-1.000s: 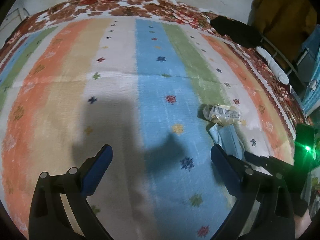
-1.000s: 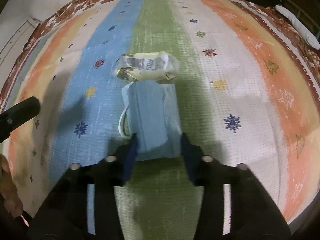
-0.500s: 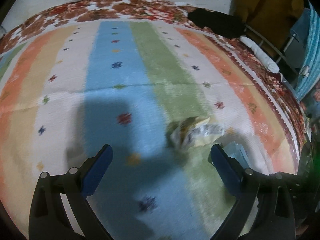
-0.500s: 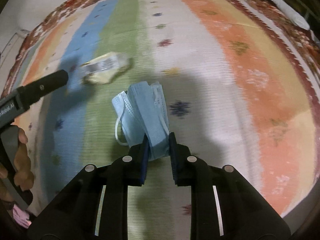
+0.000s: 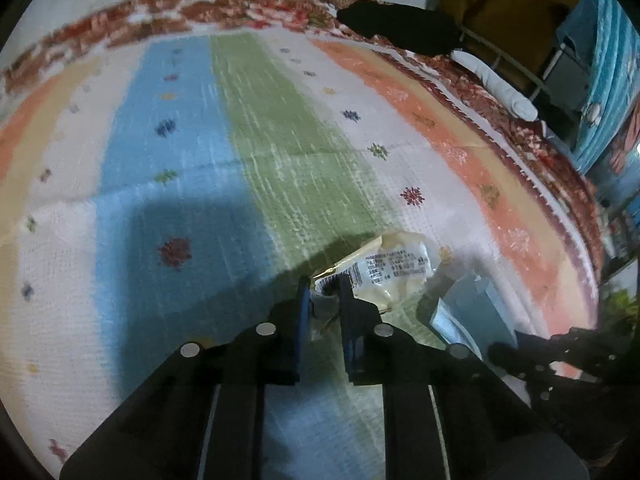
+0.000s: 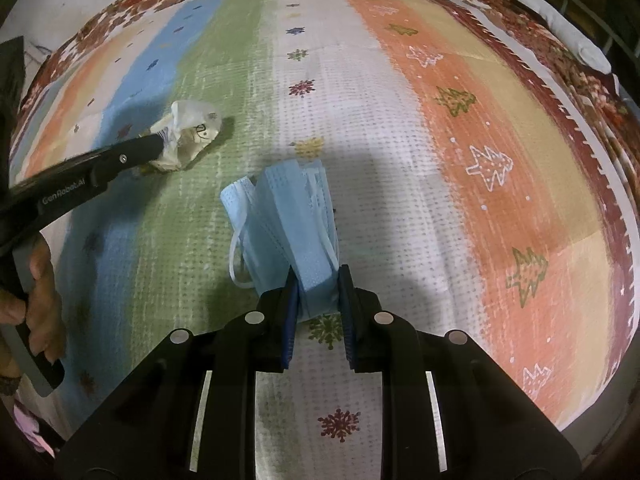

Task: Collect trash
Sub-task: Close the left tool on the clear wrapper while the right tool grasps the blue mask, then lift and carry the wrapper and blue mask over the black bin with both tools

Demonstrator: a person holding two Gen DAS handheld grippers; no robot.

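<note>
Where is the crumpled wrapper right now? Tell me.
The crumpled wrapper sits pinched in the left gripper, on the rug's green stripe, left of the blue mask.

Open rug all round, clutter only along the far right edge

Broad stretches of the striped rug [image 6: 400, 160] are lying bare ahead and to both sides; a black object [image 5: 396, 32] and a white roll [image 5: 496, 84] are crowding its far right border.

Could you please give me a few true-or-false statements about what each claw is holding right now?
1. The right claw is shut on the blue face mask. True.
2. The left claw is wide open. False: it is shut on the crumpled wrapper.
3. The mask's white ear loop is visible. True.
4. The trash lies on bare wooden floor. False: it is on the striped cloth.
</note>
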